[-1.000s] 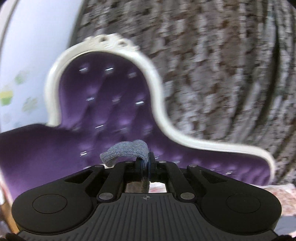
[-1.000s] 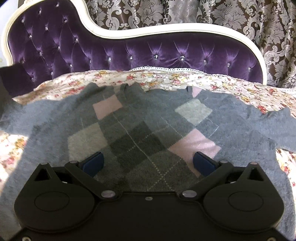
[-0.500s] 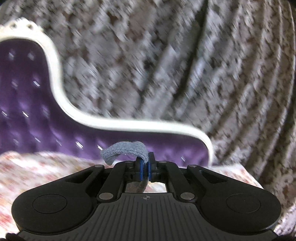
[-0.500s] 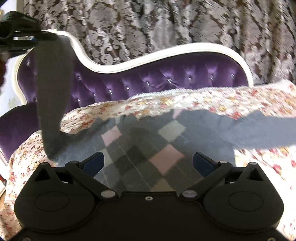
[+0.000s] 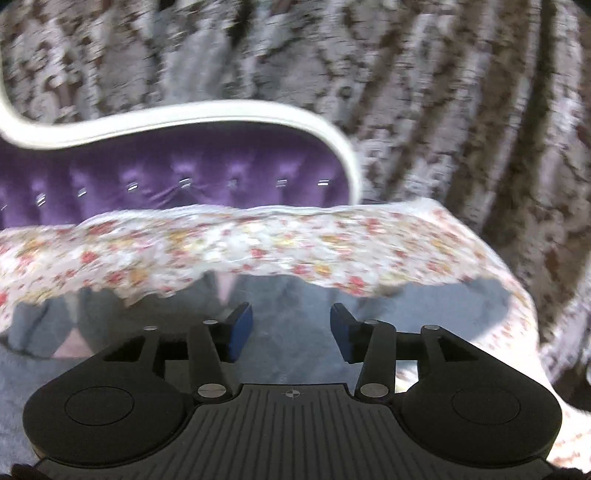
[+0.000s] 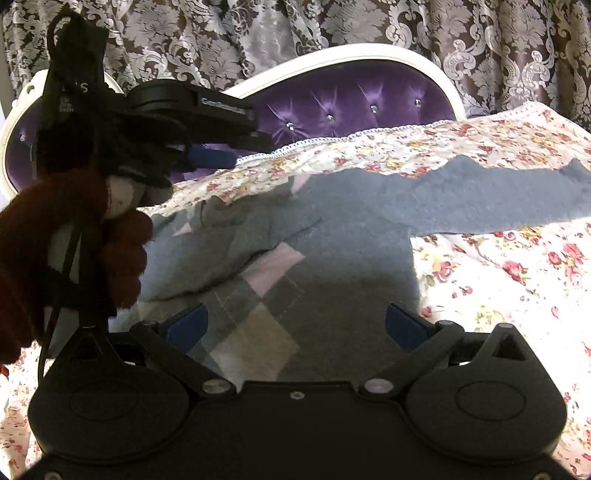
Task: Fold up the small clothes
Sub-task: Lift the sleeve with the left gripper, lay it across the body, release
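Note:
A grey sweater with pink and pale diamonds lies flat on the floral cloth. Its left sleeve lies folded across the chest, while the right sleeve stretches out to the right. My left gripper hovers over the grey sweater; its jaws are opening and nothing is pinched between them. The right wrist view shows that left gripper at upper left, held by a gloved hand. My right gripper stands open above the sweater's lower body, holding nothing.
The floral cloth covers the seat of a purple tufted sofa with a white frame. Patterned curtains hang behind it. The cloth's right edge drops off near the sofa's end.
The left gripper swung right and down carrying the sleeve, then let it go; the sleeve now lies across the sweater's chest. The right gripper drew back a little and stayed open.

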The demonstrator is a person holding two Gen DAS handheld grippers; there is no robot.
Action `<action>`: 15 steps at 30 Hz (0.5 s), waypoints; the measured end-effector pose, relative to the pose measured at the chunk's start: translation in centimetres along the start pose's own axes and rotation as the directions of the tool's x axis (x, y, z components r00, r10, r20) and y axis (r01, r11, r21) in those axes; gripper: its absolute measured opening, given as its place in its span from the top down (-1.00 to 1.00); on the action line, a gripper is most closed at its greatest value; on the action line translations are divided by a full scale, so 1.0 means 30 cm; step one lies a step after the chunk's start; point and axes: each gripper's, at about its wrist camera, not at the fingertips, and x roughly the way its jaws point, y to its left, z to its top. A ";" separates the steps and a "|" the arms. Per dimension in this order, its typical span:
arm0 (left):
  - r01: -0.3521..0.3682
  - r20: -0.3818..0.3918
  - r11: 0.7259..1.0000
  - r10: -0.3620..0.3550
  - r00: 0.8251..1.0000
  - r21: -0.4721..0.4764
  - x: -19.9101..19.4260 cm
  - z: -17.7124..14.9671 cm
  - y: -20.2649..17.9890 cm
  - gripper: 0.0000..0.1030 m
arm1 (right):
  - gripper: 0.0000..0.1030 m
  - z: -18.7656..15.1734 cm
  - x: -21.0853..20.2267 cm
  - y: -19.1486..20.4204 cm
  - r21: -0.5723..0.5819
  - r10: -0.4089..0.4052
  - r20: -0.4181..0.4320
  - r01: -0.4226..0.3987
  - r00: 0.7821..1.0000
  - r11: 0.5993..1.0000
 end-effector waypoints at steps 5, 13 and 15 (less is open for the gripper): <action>0.055 0.076 0.992 -0.064 0.995 0.117 -0.141 -0.020 -0.005 -0.26 | -0.98 0.016 0.015 -0.003 -0.009 -0.018 0.006 0.018 1.000 1.000; -0.130 0.093 0.992 0.129 0.987 0.008 -0.255 -0.087 0.222 -0.28 | -0.98 0.086 0.092 0.003 -0.020 0.000 0.026 0.001 1.000 1.000; -0.224 0.051 0.973 0.227 0.973 -0.059 -0.263 -0.118 0.328 -0.28 | -0.98 0.113 0.127 -0.002 -0.016 0.013 0.025 -0.013 1.000 1.000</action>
